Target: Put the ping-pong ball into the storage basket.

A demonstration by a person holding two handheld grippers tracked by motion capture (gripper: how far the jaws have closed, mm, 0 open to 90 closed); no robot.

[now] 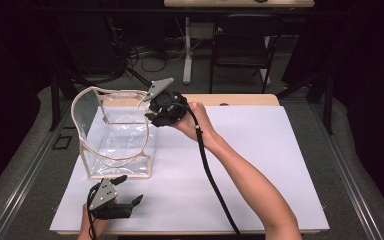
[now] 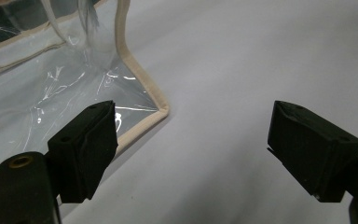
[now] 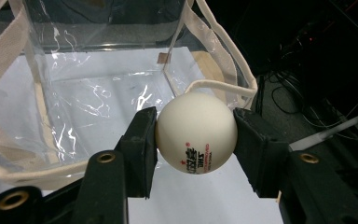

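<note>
A clear plastic bag (image 1: 112,132) with beige trim and handles stands open on the white table sheet (image 1: 240,150). My right gripper (image 1: 152,111) hovers at the bag's right rim, shut on a white ping-pong ball (image 3: 196,133) with red print. In the right gripper view both pads press the ball's sides, and the bag's open mouth (image 3: 98,93) lies just beyond. My left gripper (image 1: 130,192) rests low near the table's front left, open with nothing between its jaws. In the left gripper view (image 2: 193,140), the bag's bottom corner (image 2: 161,109) sits just ahead of the left jaw.
A wooden table edge (image 1: 240,99) shows behind the white sheet. A black folding chair (image 1: 242,45) and a desk leg with cables stand on the floor beyond. The right gripper's cable (image 1: 212,185) trails along the forearm.
</note>
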